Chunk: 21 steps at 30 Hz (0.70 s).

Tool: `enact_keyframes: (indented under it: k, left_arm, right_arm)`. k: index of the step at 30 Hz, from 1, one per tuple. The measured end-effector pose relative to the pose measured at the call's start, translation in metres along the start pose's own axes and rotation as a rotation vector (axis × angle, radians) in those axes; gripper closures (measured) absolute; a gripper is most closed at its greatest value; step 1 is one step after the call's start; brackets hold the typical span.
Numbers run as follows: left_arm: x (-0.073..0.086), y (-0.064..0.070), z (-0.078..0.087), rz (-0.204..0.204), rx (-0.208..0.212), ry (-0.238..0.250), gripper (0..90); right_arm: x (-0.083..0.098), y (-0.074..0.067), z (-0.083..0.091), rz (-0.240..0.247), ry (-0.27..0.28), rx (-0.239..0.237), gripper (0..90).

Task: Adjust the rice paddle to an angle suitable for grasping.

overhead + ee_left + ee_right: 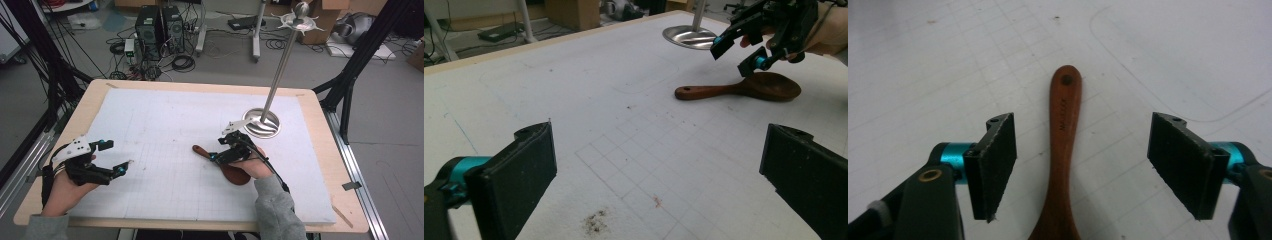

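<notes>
My right hand-held gripper [226,148] hovers low over the white gridded mat [165,140] that covers the desk [90,100], its 2 black jaws spread wide. In the right gripper view [1082,165] the wooden spoon [1062,150] lies flat on the mat directly between the 2 pads, its handle running away from me along the gripper's axis and ending in a small hole at the far tip; neither pad touches the wood, and a clear gap shows on each side of the handle. The bowl of the spoon [235,173] sits under my right hand [255,167], nearer to me than the jaws, partly hidden by it. No other thing is between these jaws.

My left hand-held gripper [112,157] rests well apart from the spoon, toward the left side of the desk, held in my left hand [65,190]. Its jaws are likewise spread, with bare mat between them, as the left gripper view [659,175] shows; from there the spoon [739,89] lies ahead and to the right, with the right hand-held gripper [739,57] just above its neck.

Beyond the right hand-held gripper stands a steel utensil stand: a round polished base [261,122] on the mat and a thin pole [280,70] rising to a crown of hooks [300,21].
</notes>
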State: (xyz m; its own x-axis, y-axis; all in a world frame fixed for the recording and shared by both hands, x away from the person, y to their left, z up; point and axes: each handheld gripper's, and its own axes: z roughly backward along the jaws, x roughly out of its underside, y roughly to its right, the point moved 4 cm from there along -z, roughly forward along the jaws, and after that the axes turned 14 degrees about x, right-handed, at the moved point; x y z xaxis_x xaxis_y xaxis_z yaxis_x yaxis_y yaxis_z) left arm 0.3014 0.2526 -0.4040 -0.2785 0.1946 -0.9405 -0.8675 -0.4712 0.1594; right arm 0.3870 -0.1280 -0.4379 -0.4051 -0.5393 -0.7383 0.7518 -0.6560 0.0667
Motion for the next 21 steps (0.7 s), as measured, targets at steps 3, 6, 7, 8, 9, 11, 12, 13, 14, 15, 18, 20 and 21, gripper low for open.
enact_keyframes:
  k: [3,6,7,8,9,11,12,13,14,15,18,20,21]
  left_arm:
    - [0.0,-0.001,0.001,-0.001,-0.003,0.0,2.2]
    - [-0.001,-0.001,0.002,0.0,-0.005,0.006,2.2]
    - [-0.001,-0.001,0.002,0.0,-0.003,0.006,2.2]
    - [0.0,-0.002,0.002,0.001,-0.003,0.004,2.2]
    - [0.0,-0.002,0.002,0.001,-0.003,0.004,2.2]
    - [0.0,-0.002,0.001,0.004,-0.002,0.004,2.2]
    - [-0.001,-0.002,0.0,0.003,0.0,0.004,2.2]
    - [-0.001,-0.002,-0.001,0.001,0.003,0.003,2.2]
    - [-0.002,-0.002,-0.003,0.0,0.005,0.003,2.2]
    - [-0.002,-0.003,-0.004,-0.003,0.01,0.0,2.2]
    - [-0.003,-0.003,-0.011,-0.006,0.026,-0.006,2.2]
    - [-0.002,-0.003,-0.013,-0.003,0.033,-0.014,2.2]
    - [-0.002,-0.004,-0.013,-0.006,0.034,-0.016,2.2]
  right_arm:
    - [0.0,-0.002,0.001,0.014,0.003,-0.045,23.4]
    - [0.001,-0.004,0.003,0.05,0.001,-0.077,16.2]
    - [0.001,-0.004,0.003,0.05,0.001,-0.077,16.2]
    - [0.001,-0.003,0.005,0.043,0.006,-0.091,14.7]
    - [0.001,-0.003,0.005,0.043,0.006,-0.091,14.7]
    - [0.001,-0.002,0.007,0.043,0.01,-0.083,14.6]
    - [0.002,-0.001,0.009,0.033,0.0,-0.078,14.7]
    - [0.002,-0.001,0.009,0.033,0.0,-0.078,14.7]
    - [0.003,-0.001,0.009,0.04,-0.001,-0.076,14.6]
    - [0.004,-0.002,0.009,0.045,-0.015,-0.073,14.7]
    - [0.009,-0.004,0.009,0.074,-0.053,-0.047,14.6]
    - [0.01,-0.005,0.009,0.079,-0.062,-0.045,14.7]
    - [0.01,-0.005,0.009,0.082,-0.063,-0.045,14.7]
